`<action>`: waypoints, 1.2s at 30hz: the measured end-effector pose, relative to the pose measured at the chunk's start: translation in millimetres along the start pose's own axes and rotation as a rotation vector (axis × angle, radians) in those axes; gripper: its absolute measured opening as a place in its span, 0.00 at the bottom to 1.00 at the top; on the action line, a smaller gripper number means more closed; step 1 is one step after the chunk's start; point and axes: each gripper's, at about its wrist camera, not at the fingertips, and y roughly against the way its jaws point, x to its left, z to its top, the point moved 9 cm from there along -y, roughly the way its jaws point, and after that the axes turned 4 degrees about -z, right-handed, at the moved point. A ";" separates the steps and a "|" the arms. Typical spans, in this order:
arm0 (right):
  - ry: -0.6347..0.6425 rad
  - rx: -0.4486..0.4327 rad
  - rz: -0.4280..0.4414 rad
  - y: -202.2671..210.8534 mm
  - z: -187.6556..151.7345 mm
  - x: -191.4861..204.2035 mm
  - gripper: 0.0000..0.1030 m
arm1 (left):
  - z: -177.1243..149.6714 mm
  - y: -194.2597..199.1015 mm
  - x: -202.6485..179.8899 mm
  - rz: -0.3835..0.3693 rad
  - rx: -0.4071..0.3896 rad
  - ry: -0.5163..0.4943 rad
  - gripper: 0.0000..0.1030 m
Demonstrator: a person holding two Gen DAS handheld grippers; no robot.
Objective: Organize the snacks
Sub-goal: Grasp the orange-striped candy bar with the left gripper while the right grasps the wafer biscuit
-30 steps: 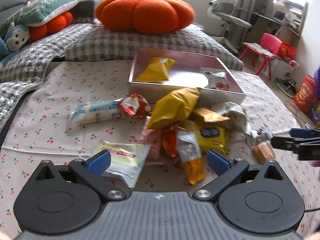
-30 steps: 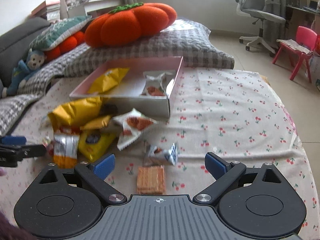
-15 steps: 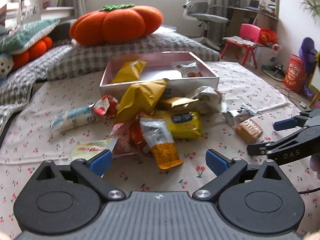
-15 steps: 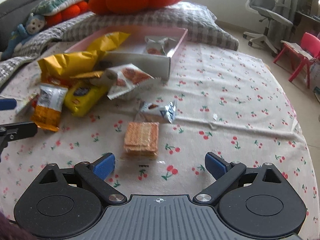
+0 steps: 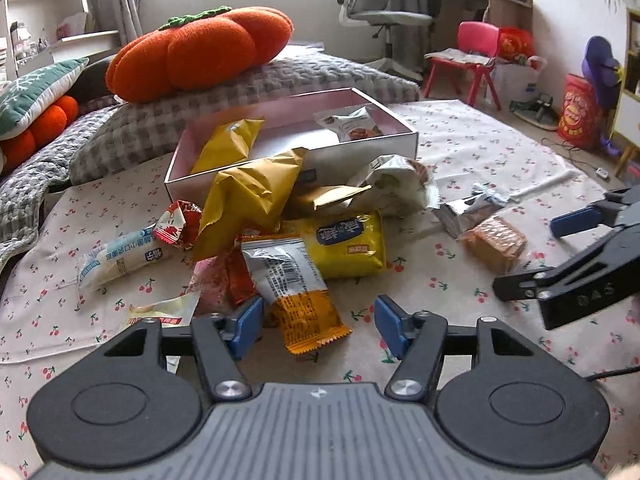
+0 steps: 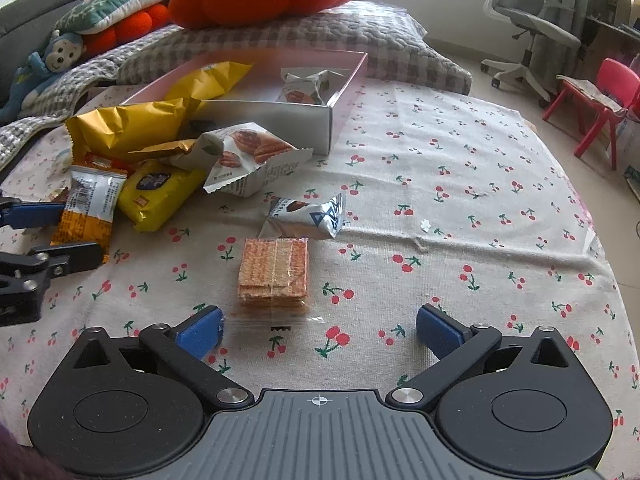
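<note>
While left fingers [image 5: 256, 326] close around orange packet [image 5: 308, 312], right fingers [image 6: 440, 330] spread, pink box [image 5: 360, 152] holding two snacks

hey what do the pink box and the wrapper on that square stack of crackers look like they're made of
Pink box: probably stiff paperboard with a smooth, slightly glossy finish; its walls are thin, flat and sharp-cornered. Its inside shows a soft sheen.

Cracker wrapper: thin clear plastic film, glossy; the orange crackers show straight through it, and a flat sealed flap sticks out at the near end.
</note>
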 end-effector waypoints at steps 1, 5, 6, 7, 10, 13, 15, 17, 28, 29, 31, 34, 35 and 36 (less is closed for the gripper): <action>0.000 -0.001 0.000 0.2 -0.1 0.0 1.00 | -0.1 -2.2 0.7 0.003 0.006 0.004 0.57; 0.006 -0.004 -0.006 0.6 0.1 0.3 1.00 | -3.7 -10.5 1.7 0.005 0.035 0.011 0.49; 0.008 -0.006 -0.007 0.8 0.2 0.6 1.00 | -4.5 -12.6 1.3 0.005 0.041 0.009 0.47; 0.011 -0.008 -0.008 0.9 0.4 0.8 1.00 | -4.0 -14.1 1.0 0.006 0.039 0.008 0.47; 0.016 -0.012 -0.009 1.0 0.7 1.2 1.00 | -1.1 -16.8 1.4 0.007 0.034 0.018 0.47; 0.012 -0.013 -0.008 0.3 0.8 1.4 1.00 | 1.1 -20.5 3.0 0.002 0.034 0.048 0.47; 0.009 -0.015 -0.007 -0.1 1.1 1.4 1.00 | 2.7 -22.9 3.0 -0.004 0.034 0.065 0.47; 0.009 -0.017 -0.006 -0.6 1.6 1.8 1.00 | 3.9 -24.6 3.2 -0.013 0.036 0.084 0.48; 0.007 -0.048 0.045 7.0 8.8 6.6 0.98 | -3.7 -19.8 3.8 -0.075 0.072 0.185 0.45; 0.006 -0.052 0.049 7.9 9.8 7.7 0.95 | -3.4 -19.4 3.6 -0.077 0.074 0.187 0.42; 0.005 -0.054 0.060 9.3 10.9 9.9 0.91 | -3.2 -18.4 4.2 -0.085 0.080 0.196 0.39; 0.004 -0.045 0.072 8.7 10.8 11.9 0.79 | -2.9 -19.0 5.5 -0.090 0.083 0.202 0.38; 0.005 -0.040 0.074 7.9 10.4 12.2 0.72 | -1.8 -19.7 5.9 -0.091 0.083 0.202 0.37; 0.004 -0.034 0.076 7.1 9.4 12.4 0.68 | -1.7 -19.3 5.9 -0.092 0.084 0.204 0.37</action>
